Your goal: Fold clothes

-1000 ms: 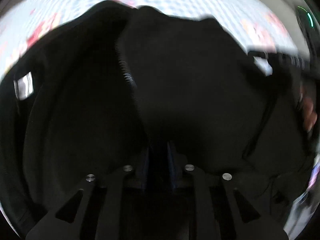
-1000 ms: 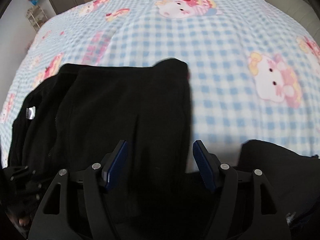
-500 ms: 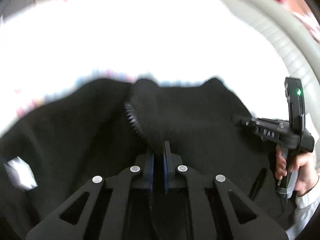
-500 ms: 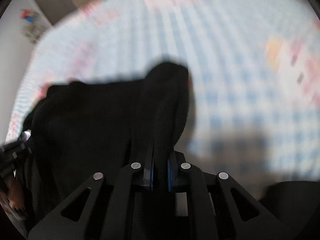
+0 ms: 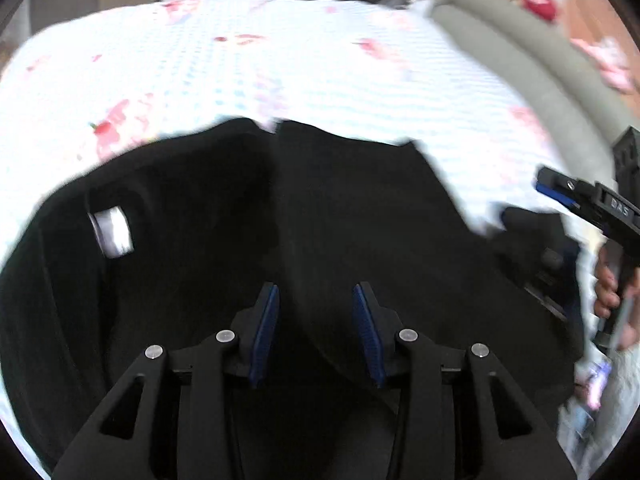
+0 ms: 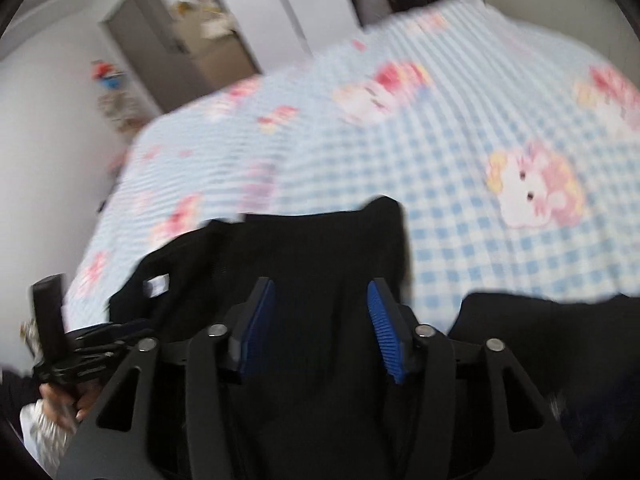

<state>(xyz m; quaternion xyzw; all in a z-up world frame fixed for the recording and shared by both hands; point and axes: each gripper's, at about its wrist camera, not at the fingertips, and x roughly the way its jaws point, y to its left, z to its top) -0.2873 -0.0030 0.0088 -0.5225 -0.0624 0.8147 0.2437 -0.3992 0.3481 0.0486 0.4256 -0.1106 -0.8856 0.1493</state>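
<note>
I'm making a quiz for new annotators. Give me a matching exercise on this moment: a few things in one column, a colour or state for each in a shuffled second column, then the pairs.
Things:
1. left tool
2. garment
3. bedsheet
4. label inside the garment

Colour or state:
A. blue and white checks with pink cartoon figures
B. open, blue pads apart over the fabric
C. black, lying on the bed
D. small, pale patch

Pairs: 1-B, 2-C, 3-A, 4-D

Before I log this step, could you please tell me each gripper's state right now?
Left gripper: open, holding nothing, above the black garment.
Right gripper: open, holding nothing.
</note>
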